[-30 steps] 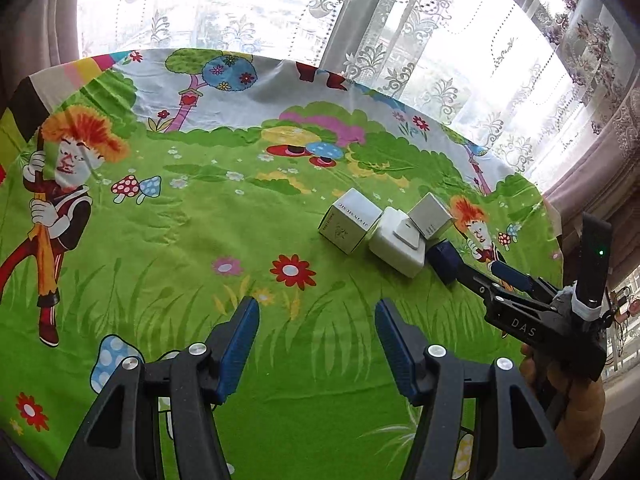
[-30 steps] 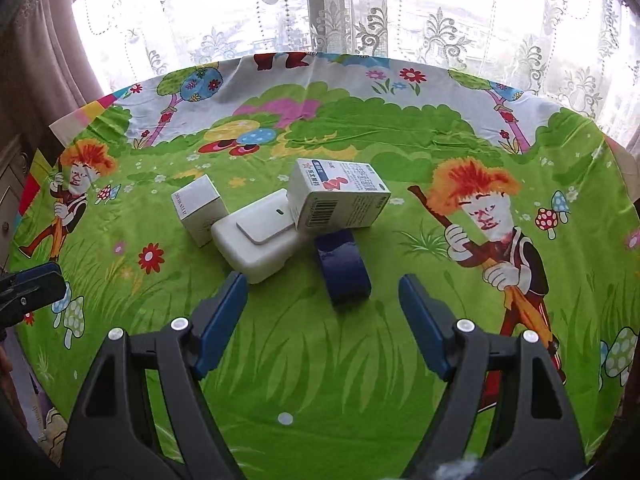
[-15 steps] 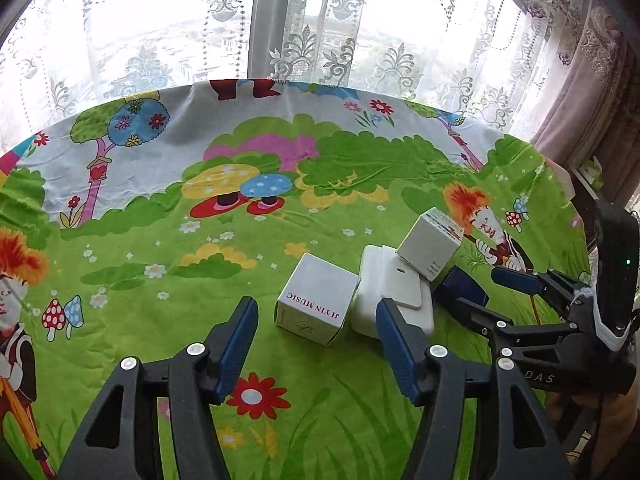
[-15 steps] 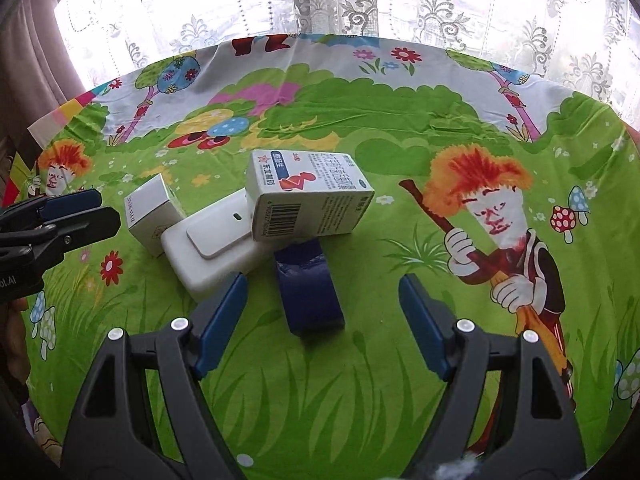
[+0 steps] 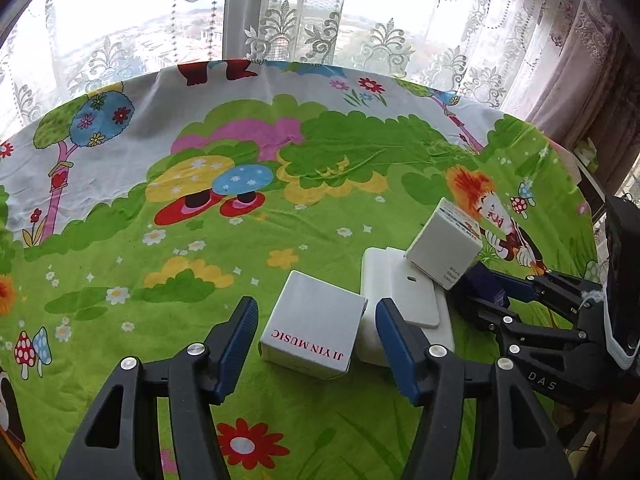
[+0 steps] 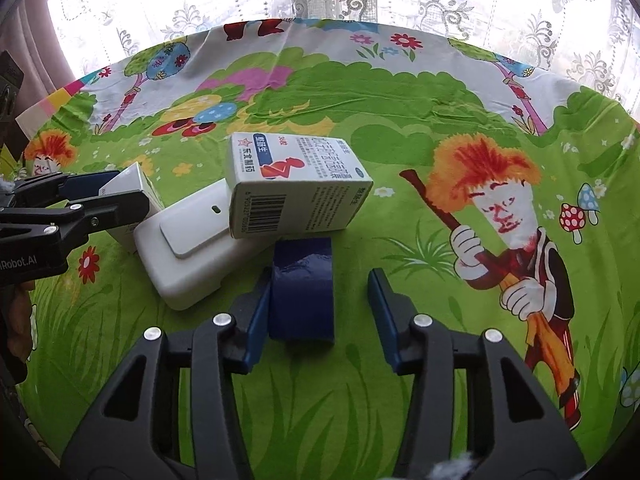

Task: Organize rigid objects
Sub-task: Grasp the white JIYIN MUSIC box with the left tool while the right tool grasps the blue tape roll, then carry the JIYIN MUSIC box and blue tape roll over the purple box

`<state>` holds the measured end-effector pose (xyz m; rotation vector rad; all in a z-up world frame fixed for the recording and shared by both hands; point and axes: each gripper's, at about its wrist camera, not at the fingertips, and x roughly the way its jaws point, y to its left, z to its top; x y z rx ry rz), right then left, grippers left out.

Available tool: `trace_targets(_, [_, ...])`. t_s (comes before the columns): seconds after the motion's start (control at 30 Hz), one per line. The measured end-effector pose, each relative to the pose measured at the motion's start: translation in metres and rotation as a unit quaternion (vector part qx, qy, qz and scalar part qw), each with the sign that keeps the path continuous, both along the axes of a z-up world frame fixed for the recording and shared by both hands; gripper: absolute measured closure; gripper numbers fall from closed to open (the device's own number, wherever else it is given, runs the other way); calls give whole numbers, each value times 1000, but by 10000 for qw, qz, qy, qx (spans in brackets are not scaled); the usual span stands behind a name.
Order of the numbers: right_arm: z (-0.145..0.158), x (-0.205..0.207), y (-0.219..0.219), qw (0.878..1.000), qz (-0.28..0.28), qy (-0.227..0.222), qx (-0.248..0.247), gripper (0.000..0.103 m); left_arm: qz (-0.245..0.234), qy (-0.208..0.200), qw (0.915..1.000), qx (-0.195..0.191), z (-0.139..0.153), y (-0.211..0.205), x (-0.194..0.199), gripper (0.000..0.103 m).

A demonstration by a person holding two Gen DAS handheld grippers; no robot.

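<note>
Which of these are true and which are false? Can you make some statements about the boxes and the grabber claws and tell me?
1. The left gripper is open with the JI YIN MUSIC box between its fingers. True.
2. The medicine box lies flat on the tablecloth, away from everything. False: it is tilted, leaning on the flat white device.
3. The right gripper is shut tight on the dark blue box. False: its jaws are open, with a gap on the right side of the box.
4. The JI YIN MUSIC box sits right beside the flat white device. True.
5. The tablecloth is plain white. False: it has colourful cartoon pictures.
</note>
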<state>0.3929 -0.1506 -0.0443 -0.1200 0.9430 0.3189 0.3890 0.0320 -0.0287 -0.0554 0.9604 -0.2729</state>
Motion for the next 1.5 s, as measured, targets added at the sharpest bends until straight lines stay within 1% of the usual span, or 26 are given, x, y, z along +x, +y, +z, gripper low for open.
trace_targets(0.03, [0,0,0,10000,7,-18,-29,63,-25,11,10000,-3,-1,-1,0,53])
trace_targets(0.07, [0,-1,1,10000,10,-36,-61,67,-37,23,10000,-29,-1,-2,-1,54])
trace_targets(0.13, [1,-2,1,10000,20,-63,-71,70,14,17,10000,22,-1,-2,-3,57])
trace_targets(0.2, [1,-4,0,9999,19,-83,-60,72,63,-4,10000,70,0,-2,-6,57])
trace_targets(0.5, [3,-10,-4,9999,-40,-43,110,72,622,8,9981,35,11,13,-30,58])
trace_targets(0.73, [17,-21,-10,9996,-110,-114,249,72,961,-158,9952,-68,31,18,-68,59])
trace_targets(0.8, [23,-27,-10,9994,-93,-160,303,72,1026,-206,9945,-44,37,17,-80,59])
trace_targets(0.87, [30,-34,-9,9991,-44,-192,366,72,1102,-238,9936,-32,43,17,-91,59])
trace_targets(1.03, [43,-55,-5,9988,74,-289,378,72,1312,-302,9908,-142,56,23,-122,59])
trace_targets(1.07, [46,-59,-4,9987,93,-298,402,72,1408,-305,9895,-131,58,26,-128,59])
trace_targets(1.3, [67,-90,2,9964,338,-242,743,72,1841,-353,9810,-494,70,45,-174,59])
trace_targets(1.37, [73,-100,6,9958,411,-269,770,72,1927,-319,9793,-524,72,50,-187,59])
trace_targets(1.5, [86,-120,15,9943,589,-301,842,72,2032,-377,9768,-565,79,58,-215,59])
